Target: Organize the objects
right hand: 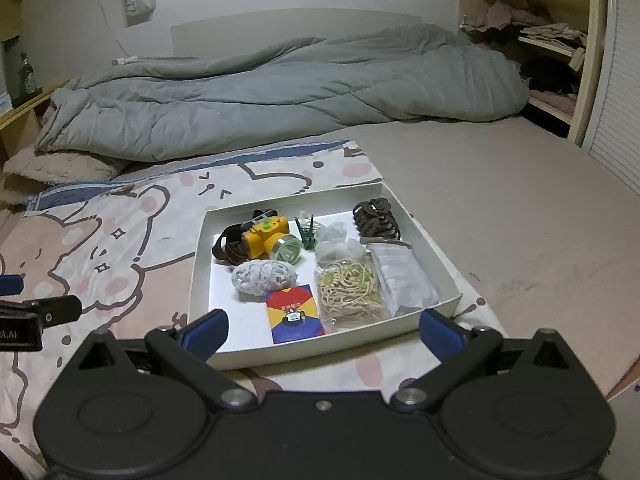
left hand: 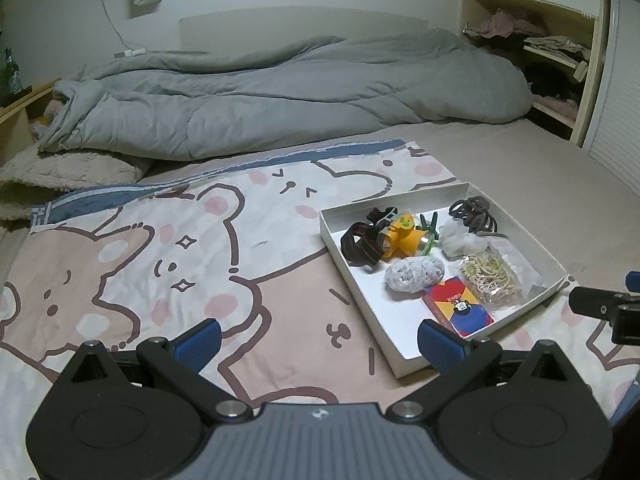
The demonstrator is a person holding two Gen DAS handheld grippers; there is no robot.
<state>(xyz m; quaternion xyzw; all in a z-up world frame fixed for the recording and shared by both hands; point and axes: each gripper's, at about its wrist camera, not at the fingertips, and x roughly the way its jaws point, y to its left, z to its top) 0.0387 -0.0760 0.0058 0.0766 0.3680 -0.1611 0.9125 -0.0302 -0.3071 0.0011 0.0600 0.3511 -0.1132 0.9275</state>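
A shallow white box sits on a cartoon-bear cloth on the bed. It holds a yellow headlamp with a dark strap, a grey-white bundle, a red-blue-yellow card pack, a bag of beige bands, dark hair ties, a green clip and a clear packet. My left gripper is open and empty, left of the box. My right gripper is open and empty at the box's near edge.
A rumpled grey duvet lies across the back of the bed. Wooden shelves with clothes stand at the back right. A green bottle stands on a side unit at left. Bare beige sheet lies right of the box.
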